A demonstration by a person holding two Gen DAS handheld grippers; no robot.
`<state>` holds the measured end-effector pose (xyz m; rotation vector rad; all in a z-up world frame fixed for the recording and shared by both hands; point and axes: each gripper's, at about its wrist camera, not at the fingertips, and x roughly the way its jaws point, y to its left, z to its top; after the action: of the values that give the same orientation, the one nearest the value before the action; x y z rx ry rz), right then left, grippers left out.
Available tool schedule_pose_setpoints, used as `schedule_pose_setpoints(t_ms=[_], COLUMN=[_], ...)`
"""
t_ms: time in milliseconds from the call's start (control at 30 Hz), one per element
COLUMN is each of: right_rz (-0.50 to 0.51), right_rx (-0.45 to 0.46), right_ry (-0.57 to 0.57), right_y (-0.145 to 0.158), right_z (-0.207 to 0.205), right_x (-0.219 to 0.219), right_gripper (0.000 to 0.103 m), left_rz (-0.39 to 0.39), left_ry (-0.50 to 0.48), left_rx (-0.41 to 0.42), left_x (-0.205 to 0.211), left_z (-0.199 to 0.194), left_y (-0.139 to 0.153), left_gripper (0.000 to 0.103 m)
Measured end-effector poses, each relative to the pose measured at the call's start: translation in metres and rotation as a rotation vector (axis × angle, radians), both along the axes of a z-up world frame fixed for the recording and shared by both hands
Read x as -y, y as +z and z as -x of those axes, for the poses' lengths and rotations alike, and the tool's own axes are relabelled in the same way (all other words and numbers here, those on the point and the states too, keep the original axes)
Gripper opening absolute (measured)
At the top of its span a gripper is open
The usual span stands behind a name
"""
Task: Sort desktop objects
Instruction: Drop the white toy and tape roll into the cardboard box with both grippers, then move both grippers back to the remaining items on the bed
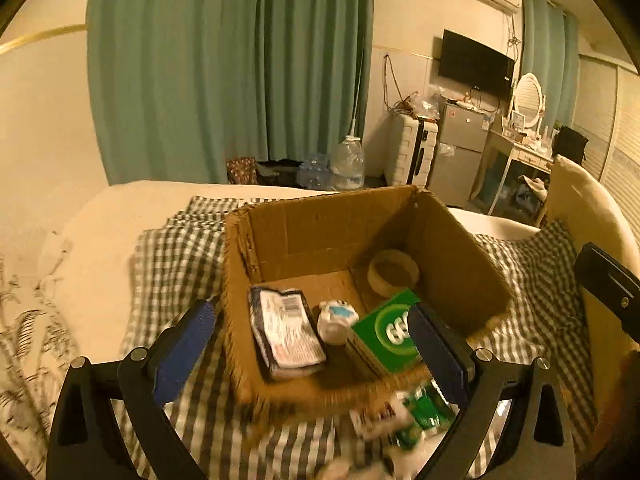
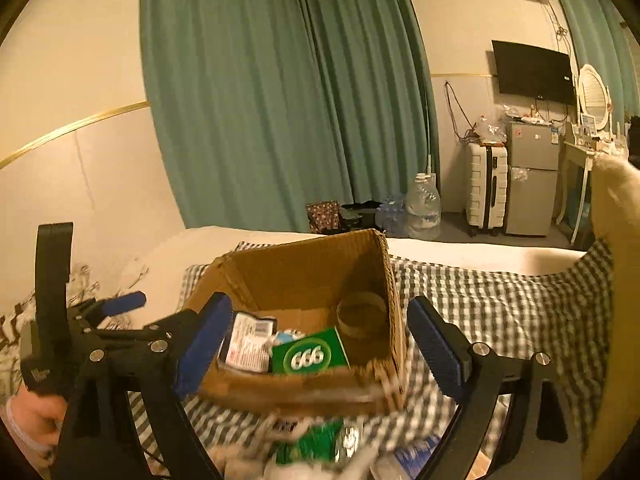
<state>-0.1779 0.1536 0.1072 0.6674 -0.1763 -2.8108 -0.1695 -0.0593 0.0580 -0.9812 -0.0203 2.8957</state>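
Clutter still to be sorted is seen nearest: a blurred heap of small packets and bottles in green and white [image 2: 320, 446] lies on the grey-and-white checked cloth [image 2: 500, 312], below and just in front of both claws, its pieces too smeared to be counted or for any long axis to be read. The right gripper [image 2: 318, 354] is spread wide with nothing between its blue pads, and the heap sits almost directly beneath it, so the right hand is judged the nearer one; the left gripper [image 1: 310, 350] is likewise held wide apart and empty, with the heap down toward its right finger. Just beyond the heap stands one open brown cardboard box [image 1: 452, 240], straight ahead of both claws. Four things are counted inside: one flat dark-edged packet with a white printed label [image 1: 286, 330], its long axis running front to back; one small white round object with a blue patch [image 1: 336, 320]; one green carton marked 666 [image 2: 308, 354]; and, farthest, one pale ring-shaped roll [image 1: 394, 272] in the back right corner.
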Motion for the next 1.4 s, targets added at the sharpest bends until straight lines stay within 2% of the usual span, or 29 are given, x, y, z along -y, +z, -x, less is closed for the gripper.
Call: schedule_pose_setpoints(t_ms=[133, 267, 467, 533, 600, 700, 800, 900, 1033, 1100, 1233, 1400], right_rz=[-0.027, -0.039, -0.065, -0.067, -0.079, -0.100, -0.126, -0.145, -0.185, -0.194, -0.149, -0.142], right_rx=[0.012, 0.054, 0.155, 0.202, 0.252, 0.300, 0.331, 0.356, 0.409, 0.439, 0.476, 0.498], right_ry=[0.003, 0.000, -0.017, -0.018, -0.008, -0.002, 0.000, -0.003, -0.044, -0.068, -0.095, -0.104], right_y=[0.010, 0.003, -0.040, -0.062, -0.084, -0.109, -0.125, -0.137, -0.156, -0.161, -0.166, -0.172], right_z=[-0.038, -0.067, -0.105, -0.115, -0.124, -0.131, -0.132, -0.130, -0.122, -0.118, -0.113, -0.108], right_x=[-0.005, -0.009, -0.006, -0.005, -0.004, -0.001, 0.002, 0.003, 0.004, 0.002, -0.008, -0.007], right_gripper=[0.090, 0.090, 0.090, 0.090, 0.089, 0.089, 0.089, 0.089, 0.089, 0.089, 0.089, 0.089], left_rz=[0.007, 0.049, 0.142, 0.120, 0.054, 0.048, 0.043, 0.066, 0.049, 0.053, 0.053, 0.029], left_ry=[-0.029, -0.040, -0.053, -0.052, -0.043, -0.051, -0.050, -0.003, 0.028, 0.022, -0.021, -0.001], left_rx=[-0.008, 0.026, 0.121, 0.140, 0.163, 0.215, 0.212, 0.197, 0.246, 0.262, 0.274, 0.311], left_x=[-0.003, -0.013, -0.032, -0.037, -0.041, -0.053, -0.061, -0.063, -0.063, -0.064, -0.072, -0.071], left_z=[-0.049, -0.084, -0.132, -0.144, -0.152, -0.152, -0.151, -0.145, -0.130, -0.124, -0.115, -0.097], left_y=[0.009, -0.006, -0.063, -0.079, -0.094, -0.113, -0.126, -0.136, -0.160, -0.168, -0.177, -0.191], left_gripper=[0.103, 0.103, 0.103, 0.103, 0.103, 0.103, 0.103, 0.103, 0.103, 0.103, 0.103, 0.103])
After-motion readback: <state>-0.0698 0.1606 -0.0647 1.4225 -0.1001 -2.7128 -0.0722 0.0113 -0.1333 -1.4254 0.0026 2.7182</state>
